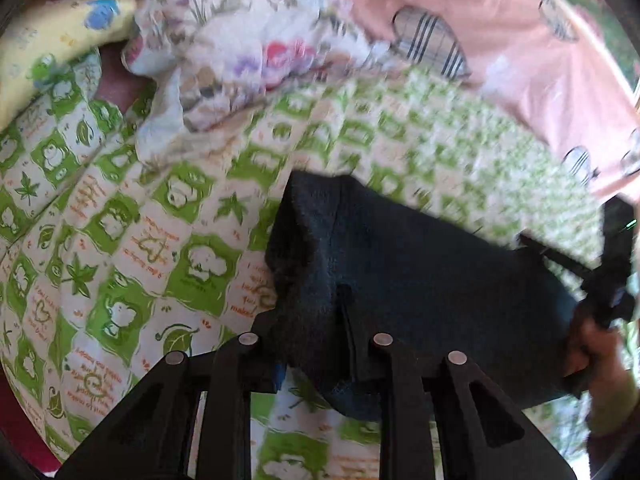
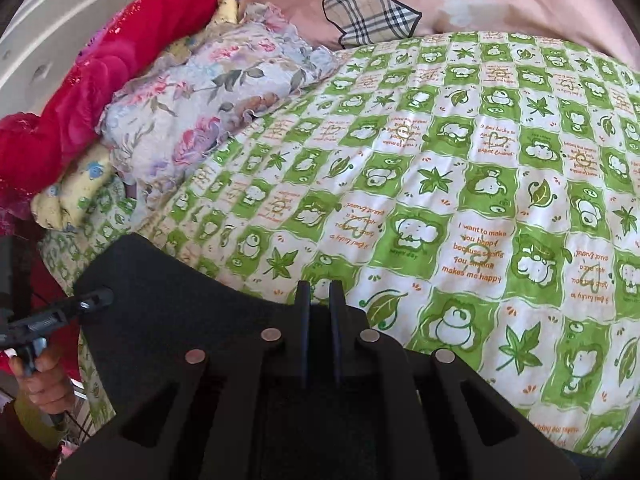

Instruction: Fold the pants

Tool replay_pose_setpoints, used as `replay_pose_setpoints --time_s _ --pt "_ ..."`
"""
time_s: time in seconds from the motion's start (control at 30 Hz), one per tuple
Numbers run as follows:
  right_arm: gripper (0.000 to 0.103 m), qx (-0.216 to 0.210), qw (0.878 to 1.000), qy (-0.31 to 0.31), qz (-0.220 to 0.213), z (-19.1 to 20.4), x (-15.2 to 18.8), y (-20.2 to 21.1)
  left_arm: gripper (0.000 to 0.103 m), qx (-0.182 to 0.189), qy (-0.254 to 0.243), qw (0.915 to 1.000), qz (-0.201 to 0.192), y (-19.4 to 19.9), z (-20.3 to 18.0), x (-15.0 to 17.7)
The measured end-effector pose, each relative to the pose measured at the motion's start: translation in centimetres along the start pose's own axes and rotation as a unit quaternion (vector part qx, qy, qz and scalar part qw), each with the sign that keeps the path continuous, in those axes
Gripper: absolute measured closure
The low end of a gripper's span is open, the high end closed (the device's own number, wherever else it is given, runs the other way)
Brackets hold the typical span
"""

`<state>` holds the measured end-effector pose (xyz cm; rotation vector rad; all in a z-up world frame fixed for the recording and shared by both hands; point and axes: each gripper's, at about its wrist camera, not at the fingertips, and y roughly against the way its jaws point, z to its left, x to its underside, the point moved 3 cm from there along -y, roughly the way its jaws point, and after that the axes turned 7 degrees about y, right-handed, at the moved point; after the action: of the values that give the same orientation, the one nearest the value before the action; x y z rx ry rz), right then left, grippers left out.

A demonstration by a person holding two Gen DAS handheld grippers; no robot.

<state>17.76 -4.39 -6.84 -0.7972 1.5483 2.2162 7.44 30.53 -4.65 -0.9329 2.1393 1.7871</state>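
The dark pants [image 1: 400, 272] hang bunched from my left gripper [image 1: 316, 344], which is shut on the fabric, above the green-and-white patterned bedspread [image 1: 132, 240]. The right gripper [image 1: 592, 276] shows at the right edge of the left wrist view, holding the far end of the pants. In the right wrist view my right gripper [image 2: 320, 304] is shut on the pants [image 2: 172, 308], which stretch left toward the left gripper [image 2: 96, 300] held in a hand.
A floral quilt [image 2: 200, 104], a red blanket [image 2: 92, 80] and a yellow pillow [image 2: 76, 192] are piled at the left of the bed. A pink cover with a plaid heart [image 2: 368, 12] lies at the back. The bedspread [image 2: 480, 200] stretches right.
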Motion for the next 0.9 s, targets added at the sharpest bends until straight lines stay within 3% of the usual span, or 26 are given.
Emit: replay_pose_setpoints --time_s 0.07,0.1,0.17,0.2,0.37,0.53,0.67,0.9 --pt "0.090 0.017 1.000 -0.016 -0.008 -0.9 -0.4 1.5 0.068 -0.005 -0.001 1.0000 -0.005 0.5 0.3 0.0" --pt "0.081 0.021 0.999 -0.025 -0.009 -1.3 -0.4 2.3 0.063 -0.014 -0.001 0.9998 -0.017 1.4 0.4 -0.1" --pt "0.048 0.020 0.998 -0.050 -0.026 -2.2 -0.2 4.8 0.063 -0.025 -0.008 0.9990 -0.037 3.0 0.6 -0.3" --pt "0.044 0.020 0.997 -0.058 -0.042 -2.5 -0.1 6.5 0.063 -0.026 -0.012 0.9984 -0.048 4.0 0.6 -0.5" --pt "0.044 0.053 0.994 -0.061 -0.078 -3.1 2.5 14.1 0.061 0.003 -0.045 0.9963 -0.074 7.7 -2.0 -1.4" --pt "0.044 0.094 0.987 -0.095 -0.088 -4.8 6.7 20.1 0.055 0.048 -0.128 0.9886 -0.062 7.9 -9.1 -1.0" --pt "0.044 0.124 0.978 -0.136 -0.097 -6.7 10.3 23.8 0.055 0.082 -0.210 0.9737 -0.033 6.4 -15.9 1.0" --pt "0.044 0.170 0.961 -0.189 -0.111 -9.3 14.7 27.9 0.055 0.130 -0.332 0.9337 0.029 3.4 -26.3 5.1"
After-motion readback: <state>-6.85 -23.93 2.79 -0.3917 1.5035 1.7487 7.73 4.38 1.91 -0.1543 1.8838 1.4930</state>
